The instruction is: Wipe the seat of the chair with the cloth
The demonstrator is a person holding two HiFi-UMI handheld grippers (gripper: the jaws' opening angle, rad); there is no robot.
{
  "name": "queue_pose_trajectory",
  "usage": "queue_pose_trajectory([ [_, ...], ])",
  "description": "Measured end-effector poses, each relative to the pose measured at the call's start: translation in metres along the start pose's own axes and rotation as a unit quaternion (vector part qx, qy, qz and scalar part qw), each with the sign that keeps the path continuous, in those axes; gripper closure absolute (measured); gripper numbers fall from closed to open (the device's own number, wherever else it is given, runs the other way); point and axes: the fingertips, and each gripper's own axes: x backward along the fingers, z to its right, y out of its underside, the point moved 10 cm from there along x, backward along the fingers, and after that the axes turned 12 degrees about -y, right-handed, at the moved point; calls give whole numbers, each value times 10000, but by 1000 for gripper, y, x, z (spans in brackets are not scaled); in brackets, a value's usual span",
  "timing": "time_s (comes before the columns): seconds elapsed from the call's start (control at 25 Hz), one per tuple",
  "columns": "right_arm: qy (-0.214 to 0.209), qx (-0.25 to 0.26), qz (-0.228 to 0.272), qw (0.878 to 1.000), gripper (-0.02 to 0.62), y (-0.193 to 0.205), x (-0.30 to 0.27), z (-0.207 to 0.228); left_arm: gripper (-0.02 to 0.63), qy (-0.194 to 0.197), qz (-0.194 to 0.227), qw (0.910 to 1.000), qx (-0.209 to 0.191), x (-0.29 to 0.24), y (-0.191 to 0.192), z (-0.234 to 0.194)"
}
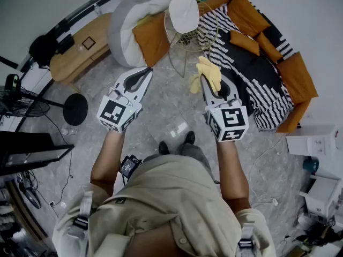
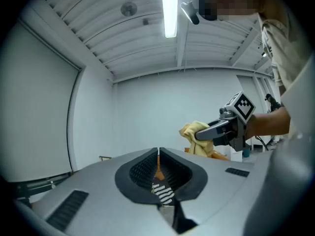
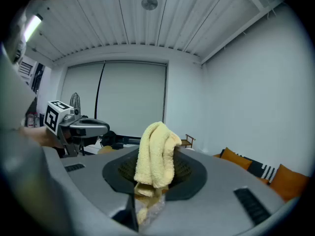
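Head view is showing the right gripper (image 1: 209,82) pinching the yellow cloth (image 1: 208,69) in mid-air, short of the white chair seat (image 1: 184,12), with the left gripper (image 1: 143,75) pressed together and empty; the loosely draping cloth is risking snagging the wire frame (image 1: 187,39) or slipping out.

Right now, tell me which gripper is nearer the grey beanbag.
Left. The left gripper hangs just short of the grey beanbag, pointing at it; the right gripper, clamping the cloth, sits farther right, in front of the white chair.
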Motion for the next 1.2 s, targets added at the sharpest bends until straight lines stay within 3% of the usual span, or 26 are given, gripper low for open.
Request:
queue_pose_trajectory([
  [0.68, 33, -90, 20, 10000, 479, 4, 1, 0, 578, 88, -76, 9999, 35, 2, 12, 0],
  [1.2, -271, -545, 154, 9980, 469, 14, -70, 96, 578, -340, -459, 9984, 2, -68, 36, -35],
])
